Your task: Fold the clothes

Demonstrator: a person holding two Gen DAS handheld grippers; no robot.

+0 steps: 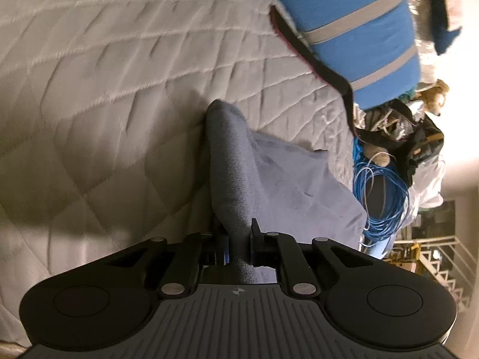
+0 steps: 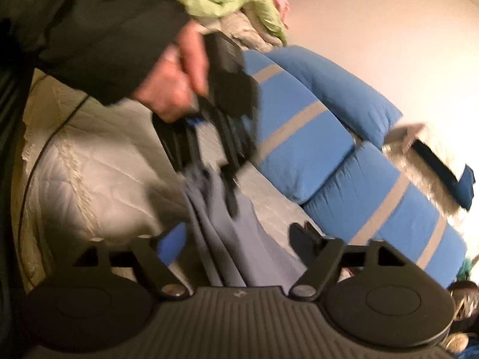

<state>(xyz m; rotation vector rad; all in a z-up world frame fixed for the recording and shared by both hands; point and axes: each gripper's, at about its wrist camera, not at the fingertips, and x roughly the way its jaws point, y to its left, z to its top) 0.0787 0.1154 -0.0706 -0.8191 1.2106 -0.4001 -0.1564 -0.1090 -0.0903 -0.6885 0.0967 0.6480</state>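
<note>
Left wrist: grey garment (image 1: 236,179) pinched in left tool (image 1: 239,246)

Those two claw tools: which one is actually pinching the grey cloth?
The left gripper, shut on the grey cloth. The right gripper gapes open, cloth merely hanging between its fingers.

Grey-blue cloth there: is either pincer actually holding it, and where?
The left gripper pinches a bunched fold of the soft grey-blue garment. The right gripper is open, holding nothing.
</note>
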